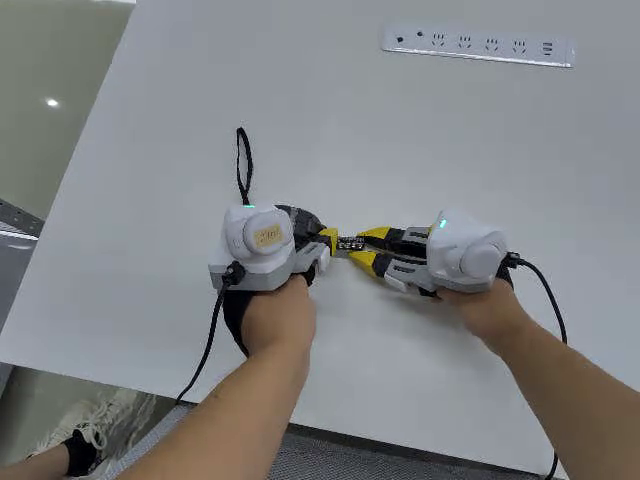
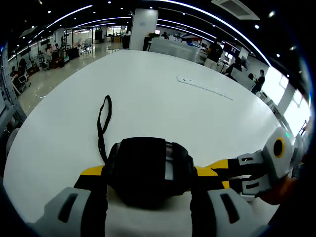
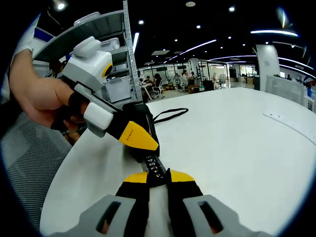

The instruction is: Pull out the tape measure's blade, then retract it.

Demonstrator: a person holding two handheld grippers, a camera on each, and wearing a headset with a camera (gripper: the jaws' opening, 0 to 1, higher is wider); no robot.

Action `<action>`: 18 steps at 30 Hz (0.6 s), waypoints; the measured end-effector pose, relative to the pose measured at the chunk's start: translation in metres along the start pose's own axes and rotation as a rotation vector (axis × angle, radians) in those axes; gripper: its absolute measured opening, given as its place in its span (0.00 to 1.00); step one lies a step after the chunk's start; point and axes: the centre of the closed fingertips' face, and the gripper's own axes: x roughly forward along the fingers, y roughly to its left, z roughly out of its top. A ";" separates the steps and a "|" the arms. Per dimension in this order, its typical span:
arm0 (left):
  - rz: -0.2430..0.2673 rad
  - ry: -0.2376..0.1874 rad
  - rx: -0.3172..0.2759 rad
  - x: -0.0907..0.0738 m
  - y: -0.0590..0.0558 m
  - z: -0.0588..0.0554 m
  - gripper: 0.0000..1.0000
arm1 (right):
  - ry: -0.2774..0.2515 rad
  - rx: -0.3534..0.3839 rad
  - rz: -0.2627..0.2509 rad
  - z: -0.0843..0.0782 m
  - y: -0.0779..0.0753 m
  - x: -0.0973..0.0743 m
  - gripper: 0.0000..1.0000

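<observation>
Head view, white workbench table (image 1: 400, 130).
- Left: a thin black wrist strap loop (image 1: 243, 160) lies flat on the table. It runs toward 12 o'clock from the black, rounded plastic tape measure (image 1: 300, 222).
- Left gripper (image 1: 318, 245): its jaws stand about as wide as the case, with the yellow pads clamped on either side. In the left gripper view the tape measure (image 2: 143, 163) sits squarely between the pads, just above the table.
- Centre: a short length of yellow-edged metal blade with black numerals (image 1: 350, 243) leaves the case toward 3 o'clock.
- Right gripper (image 1: 368, 250): its jaws are nearly closed and pinch the blade end. In the right gripper view the yellow tips meet on the blade (image 3: 155, 165).
- Far right, at 1 o'clock: a long white power strip (image 1: 478, 45) lies well apart from the rest.
</observation>
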 end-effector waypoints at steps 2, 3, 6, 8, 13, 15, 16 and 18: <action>0.000 -0.001 -0.001 0.000 0.000 0.000 0.66 | 0.001 -0.002 0.000 0.000 0.000 0.001 0.13; 0.000 -0.003 -0.002 0.000 0.000 0.000 0.66 | 0.001 -0.003 0.000 0.001 0.000 0.002 0.13; -0.002 -0.006 -0.003 0.000 0.000 0.000 0.66 | 0.001 -0.003 0.003 0.001 0.001 0.003 0.12; -0.002 -0.004 -0.003 0.000 0.000 0.000 0.66 | 0.001 -0.006 0.009 0.002 0.002 0.004 0.12; -0.001 -0.006 -0.004 0.001 0.000 0.000 0.66 | 0.005 -0.007 0.022 0.002 0.003 0.007 0.12; -0.002 -0.003 -0.006 0.001 0.000 -0.001 0.66 | 0.006 -0.014 0.028 0.003 0.004 0.008 0.12; -0.001 -0.005 -0.007 0.001 0.000 0.000 0.66 | 0.006 -0.011 0.033 0.003 0.004 0.008 0.12; -0.003 -0.005 -0.006 0.001 0.000 0.000 0.66 | 0.010 -0.020 0.043 0.004 0.004 0.010 0.12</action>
